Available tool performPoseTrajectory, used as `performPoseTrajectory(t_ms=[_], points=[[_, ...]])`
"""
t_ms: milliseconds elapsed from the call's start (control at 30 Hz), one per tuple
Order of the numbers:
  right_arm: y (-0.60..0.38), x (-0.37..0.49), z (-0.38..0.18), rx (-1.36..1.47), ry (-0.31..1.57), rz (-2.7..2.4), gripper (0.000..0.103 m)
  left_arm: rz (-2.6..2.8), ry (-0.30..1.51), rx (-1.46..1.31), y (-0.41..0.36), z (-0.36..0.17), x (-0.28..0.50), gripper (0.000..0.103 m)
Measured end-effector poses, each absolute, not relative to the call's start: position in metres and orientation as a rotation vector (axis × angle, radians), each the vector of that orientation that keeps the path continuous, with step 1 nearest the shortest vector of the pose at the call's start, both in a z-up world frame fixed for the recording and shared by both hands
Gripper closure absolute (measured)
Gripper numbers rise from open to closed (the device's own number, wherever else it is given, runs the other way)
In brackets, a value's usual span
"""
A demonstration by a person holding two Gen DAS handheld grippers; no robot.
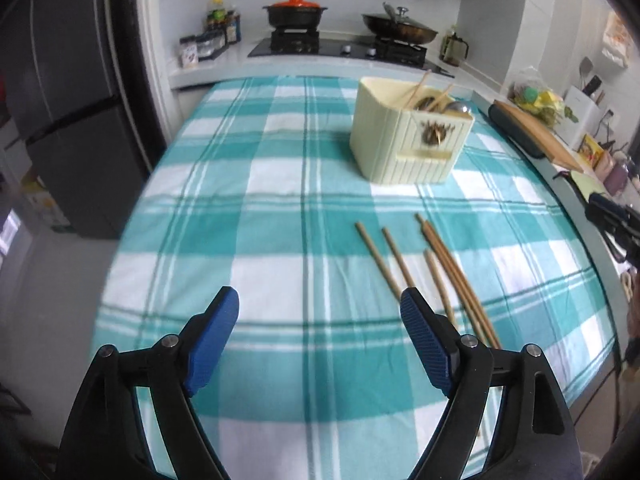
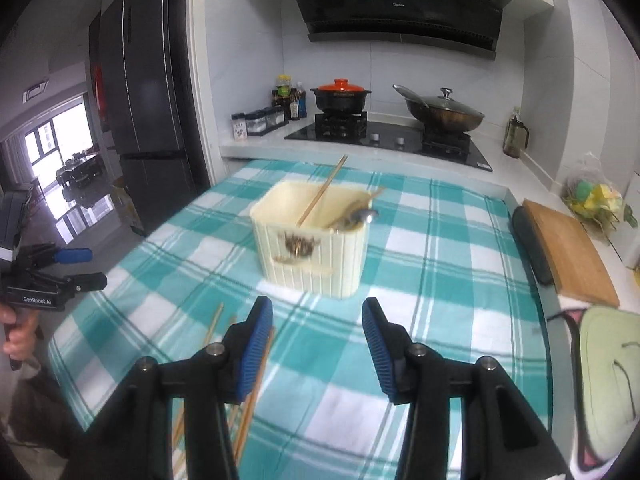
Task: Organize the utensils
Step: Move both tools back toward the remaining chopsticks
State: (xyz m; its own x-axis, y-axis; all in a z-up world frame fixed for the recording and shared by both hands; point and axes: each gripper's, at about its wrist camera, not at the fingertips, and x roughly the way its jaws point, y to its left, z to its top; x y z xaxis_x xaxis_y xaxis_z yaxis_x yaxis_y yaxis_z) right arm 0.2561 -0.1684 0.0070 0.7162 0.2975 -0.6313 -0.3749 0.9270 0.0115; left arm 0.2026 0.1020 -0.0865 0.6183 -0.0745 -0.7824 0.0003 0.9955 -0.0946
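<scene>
We hold the left hand-held gripper (image 1: 320,308) spread wide and empty; loose chopsticks (image 1: 436,268) lie just right of its right finger. Our right hand-held gripper (image 2: 317,314) gapes too, the cream utensil holder (image 2: 312,240) standing just ahead on the counter (image 2: 440,240).

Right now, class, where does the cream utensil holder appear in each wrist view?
Left wrist view: cream utensil holder upper right of centre, beyond the loose chopsticks.
Right wrist view: holder centre, just beyond the gripper.
Shared landmark: orange-lidded pot on the stove behind.
</scene>
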Motion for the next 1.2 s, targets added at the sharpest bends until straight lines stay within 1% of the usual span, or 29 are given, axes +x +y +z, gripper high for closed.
performPoseTrajectory(t_ms=[167, 267, 333, 467, 533, 633, 767, 833, 1067, 1200], points=[[-0.171, 0.176, -0.072, -0.052, 0.701, 0.298, 0.055, -0.013, 0.961, -0.22, 0.083, -0.142, 0.16, 0.019], [-0.173, 0.154, -0.112, -0.01, 0.778, 0.293, 0.055, -0.047, 0.999, -0.191, 0.063, -0.155, 0.156, 0.019], [-0.173, 0.149, -0.127, -0.027, 0.831, 0.312, 0.055, -0.035, 0.992, -0.14, 0.052, -0.155, 0.156, 0.019], [-0.186, 0.143, -0.13, 0.023, 0.826, 0.292, 0.056, -0.043, 0.975, -0.146, 0.043, -0.154, 0.164, 0.019], [-0.194, 0.145, -0.129, 0.072, 0.821, 0.285, 0.061, -0.038, 0.981, -0.142, 0.039, -0.156, 0.171, 0.019], [-0.19, 0.15, -0.13, 0.046, 0.829, 0.292, 0.068, -0.027, 0.985, -0.129, 0.035, -0.16, 0.179, 0.019], [-0.176, 0.162, -0.131, 0.031, 0.844, 0.345, 0.073, 0.0, 0.966, -0.121, 0.035, -0.161, 0.194, 0.019], [-0.166, 0.172, -0.132, 0.017, 0.854, 0.371, 0.077, 0.013, 0.969, -0.116, 0.034, -0.162, 0.203, 0.019], [-0.14, 0.209, -0.141, 0.023, 0.91, 0.428, 0.08, 0.036, 0.966, -0.09, 0.032, -0.169, 0.216, 0.019], [-0.127, 0.22, -0.146, -0.02, 0.941, 0.435, 0.081, 0.039, 0.977, -0.089, 0.033, -0.175, 0.219, 0.019]])
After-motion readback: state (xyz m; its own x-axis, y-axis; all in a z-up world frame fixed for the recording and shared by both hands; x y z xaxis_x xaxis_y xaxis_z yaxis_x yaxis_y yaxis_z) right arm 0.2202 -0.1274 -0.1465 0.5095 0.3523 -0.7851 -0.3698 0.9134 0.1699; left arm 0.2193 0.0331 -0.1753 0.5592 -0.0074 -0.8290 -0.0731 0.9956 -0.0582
